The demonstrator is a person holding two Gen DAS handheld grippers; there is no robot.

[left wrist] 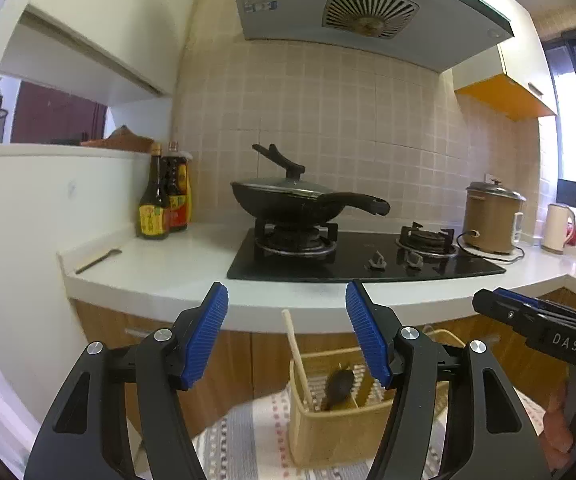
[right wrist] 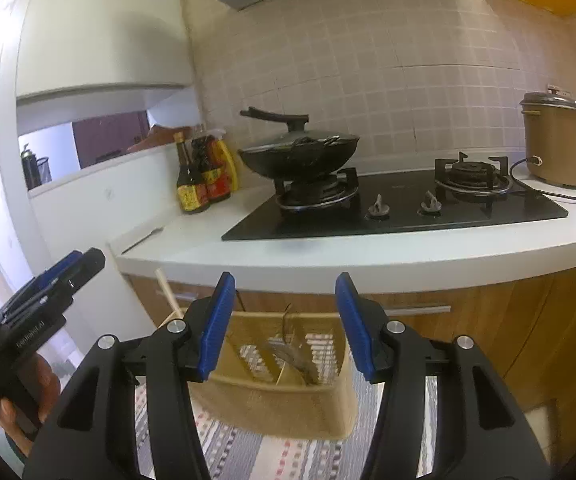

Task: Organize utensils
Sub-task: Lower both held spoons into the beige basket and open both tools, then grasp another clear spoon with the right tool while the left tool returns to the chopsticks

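A tan utensil holder (left wrist: 336,432) stands low in front of the counter on a patterned cloth; it also shows in the right wrist view (right wrist: 288,404). It holds a pale chopstick (left wrist: 296,354) and a dark spoon (left wrist: 338,386). A thin dark utensil (left wrist: 97,260) lies on the white counter's left end, also in the right wrist view (right wrist: 141,240). My left gripper (left wrist: 286,304) is open and empty above the holder. My right gripper (right wrist: 285,294) is open and empty above the holder.
A black wok with lid (left wrist: 292,196) sits on the left burner of the black hob (left wrist: 360,256). Sauce bottles (left wrist: 163,196) stand at the counter's back left. A brown rice cooker (left wrist: 490,216) and a kettle (left wrist: 558,228) stand to the right. Wooden cabinet doors (right wrist: 468,320) are below.
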